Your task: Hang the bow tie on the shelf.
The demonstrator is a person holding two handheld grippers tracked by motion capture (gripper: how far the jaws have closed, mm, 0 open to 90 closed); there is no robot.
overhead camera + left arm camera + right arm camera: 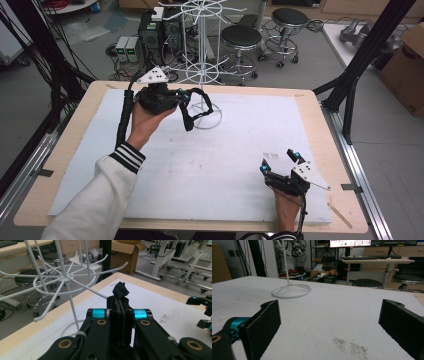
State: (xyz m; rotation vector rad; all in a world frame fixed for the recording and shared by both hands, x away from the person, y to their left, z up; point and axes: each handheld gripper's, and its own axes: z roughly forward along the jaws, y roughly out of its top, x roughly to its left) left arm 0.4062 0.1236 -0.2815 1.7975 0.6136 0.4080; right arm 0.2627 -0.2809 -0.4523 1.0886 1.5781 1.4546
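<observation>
My left gripper (183,96) is raised over the far left part of the table, shut on a black fabric band (198,111) that droops from it in a loop. In the left gripper view the jaws (120,304) are pressed together, and a bunched end of the band (120,290) sticks out past them. The band hangs right beside the white wire hook rack (202,45), over its ring base (214,120); the rack's arms (66,277) spread just ahead of the jaws. My right gripper (278,159) rests low on the near right of the table, open and holding nothing (329,320).
A white sheet (240,150) covers the wooden table (325,120). The rack's ring base (291,291) lies ahead of the right gripper. Black stools (241,37) and black frame posts (367,50) stand beyond the far edge. A dark smudge (349,346) marks the sheet.
</observation>
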